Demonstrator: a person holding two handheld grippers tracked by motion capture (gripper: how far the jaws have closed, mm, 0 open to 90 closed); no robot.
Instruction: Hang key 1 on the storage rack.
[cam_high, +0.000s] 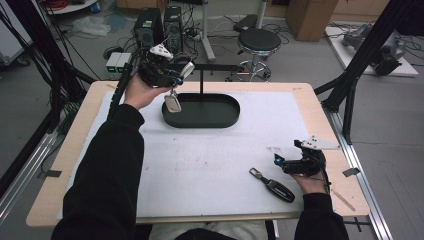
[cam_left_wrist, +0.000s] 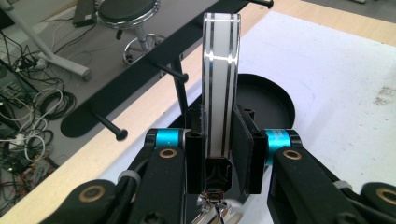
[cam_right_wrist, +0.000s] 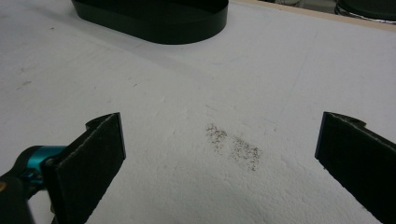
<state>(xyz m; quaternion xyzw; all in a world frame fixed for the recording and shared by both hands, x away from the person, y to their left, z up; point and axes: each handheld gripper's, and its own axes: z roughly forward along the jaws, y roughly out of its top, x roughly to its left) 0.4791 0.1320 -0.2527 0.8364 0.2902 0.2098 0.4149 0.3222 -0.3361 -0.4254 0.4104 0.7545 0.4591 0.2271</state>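
So the left gripper (cam_left_wrist: 219, 154) is clamping a slim white-and-chrome key fob (cam_left_wrist: 221, 88) upright between its jaws, just short of the black peg rack (cam_left_wrist: 140, 84) ahead, probably about to hang it. Next it's needing to line the fob's ring up with a peg. The right gripper (cam_right_wrist: 219, 154) is sitting wide open over the counter (cam_right_wrist: 187, 93).
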